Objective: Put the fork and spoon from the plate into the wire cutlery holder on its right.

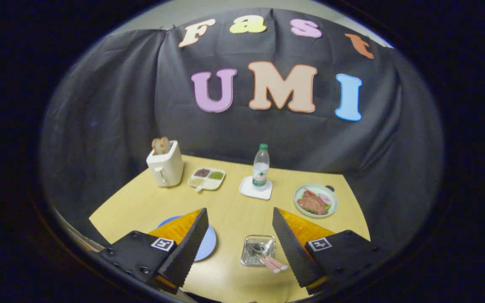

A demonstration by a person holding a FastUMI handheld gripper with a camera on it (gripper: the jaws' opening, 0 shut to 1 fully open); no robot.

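I see the gripper (240, 235) held high above the table (141, 206), its fingers (192, 248) spread wide with nothing between them. The holder (257, 250) sits on the table between the fingertips, nearer the right one, and two pink-handled utensils (273, 263) stand in it, handles leaning toward the right finger; I cannot tell fork from spoon. The blue plate (208, 246) lies left of the holder, mostly hidden behind the left finger. Beyond the fingers I see a toaster (166, 167), a divided dish (206, 178), a bottle (261, 167) on a coaster (249, 190), and a food plate (316, 200).
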